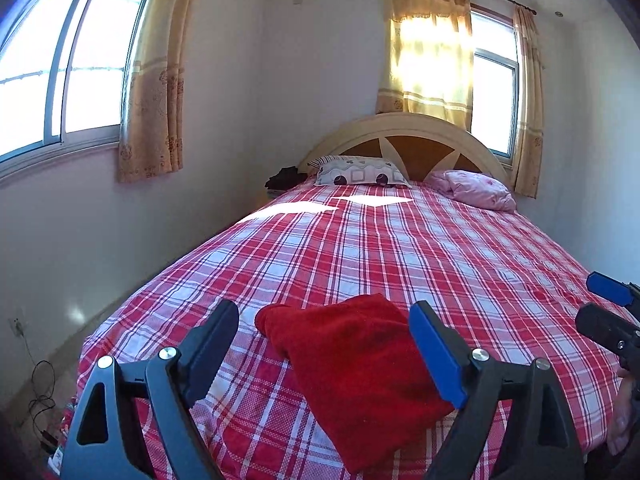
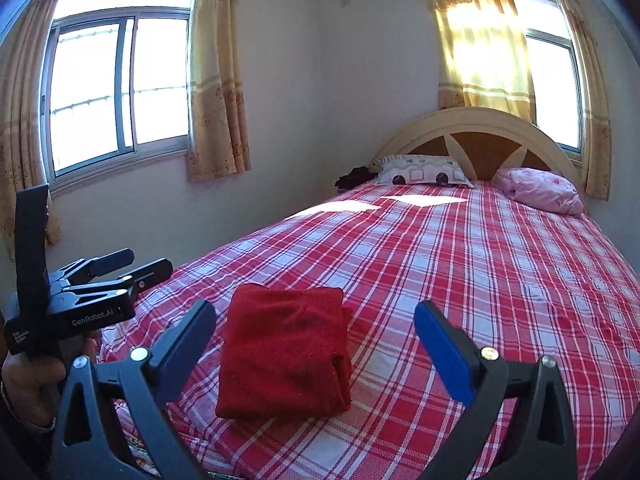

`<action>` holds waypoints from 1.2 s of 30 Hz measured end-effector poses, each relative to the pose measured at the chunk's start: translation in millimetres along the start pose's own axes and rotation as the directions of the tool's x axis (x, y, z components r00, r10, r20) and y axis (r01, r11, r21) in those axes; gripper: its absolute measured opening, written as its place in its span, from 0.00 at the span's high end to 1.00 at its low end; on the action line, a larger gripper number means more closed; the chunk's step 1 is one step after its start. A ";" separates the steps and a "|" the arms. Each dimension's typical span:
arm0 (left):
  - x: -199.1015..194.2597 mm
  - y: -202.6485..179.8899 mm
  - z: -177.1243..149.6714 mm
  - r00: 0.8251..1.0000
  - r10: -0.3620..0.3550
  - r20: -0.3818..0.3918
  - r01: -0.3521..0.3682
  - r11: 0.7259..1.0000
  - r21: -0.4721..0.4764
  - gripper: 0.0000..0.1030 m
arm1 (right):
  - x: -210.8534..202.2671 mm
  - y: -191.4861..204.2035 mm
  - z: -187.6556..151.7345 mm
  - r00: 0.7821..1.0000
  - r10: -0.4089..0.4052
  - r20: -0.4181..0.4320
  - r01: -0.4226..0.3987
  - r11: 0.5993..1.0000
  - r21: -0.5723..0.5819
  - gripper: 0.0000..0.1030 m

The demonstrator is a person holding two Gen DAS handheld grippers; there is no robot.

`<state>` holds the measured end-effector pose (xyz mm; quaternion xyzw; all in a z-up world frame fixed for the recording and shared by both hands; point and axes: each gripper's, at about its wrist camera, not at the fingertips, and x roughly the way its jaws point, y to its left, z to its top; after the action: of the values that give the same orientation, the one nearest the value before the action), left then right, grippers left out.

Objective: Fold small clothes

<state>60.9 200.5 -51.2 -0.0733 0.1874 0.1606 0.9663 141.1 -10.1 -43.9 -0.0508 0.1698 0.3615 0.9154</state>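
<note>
A folded red garment (image 1: pixel 356 376) (image 2: pixel 286 350) lies flat on the plaid bed near its foot. My left gripper (image 1: pixel 324 316) hangs open above and in front of it, with nothing between its fingers. My right gripper (image 2: pixel 316 316) is also open and empty, hovering over the same garment. In the right wrist view the left gripper (image 2: pixel 132 266) shows at the left, held by a hand (image 2: pixel 28 380). The right gripper's blue pad (image 1: pixel 610 289) shows at the right edge of the left wrist view.
The bed (image 1: pixel 400 248) with a red and white plaid sheet fills the view. A patterned pillow (image 1: pixel 362 172) and a pink pillow (image 1: pixel 480 188) lie by the headboard (image 1: pixel 404 136). Walls with curtained windows stand to the left and behind. Cables (image 1: pixel 40 396) lie on the floor at left.
</note>
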 end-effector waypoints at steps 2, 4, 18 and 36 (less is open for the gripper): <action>-1.0 -1.1 -0.6 1.000 0.002 0.003 -0.002 1.000 0.004 0.15 | -0.3 1.4 -0.8 1.000 0.001 -0.001 -0.001 1.000 0.000 0.01; -1.9 -1.4 -1.6 1.000 0.003 0.004 -0.003 1.000 0.005 0.15 | -0.2 2.2 -2.3 1.000 0.002 -0.001 -0.002 1.000 0.000 0.01; -1.3 -5.2 -1.9 1.000 0.001 -0.010 -0.001 1.000 0.021 0.15 | -7.3 0.6 -6.5 1.000 0.003 0.015 -0.003 1.000 0.014 0.01; -16.3 -20.0 1.4 0.999 -0.015 0.036 0.011 0.994 0.108 0.04 | -7.5 3.4 -8.7 1.000 0.011 0.011 -0.011 1.000 0.006 0.01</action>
<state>53.8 177.4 -42.0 -0.0192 0.1776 0.1451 0.9731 131.3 -14.4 -49.4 -0.0450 0.1662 0.3663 0.9144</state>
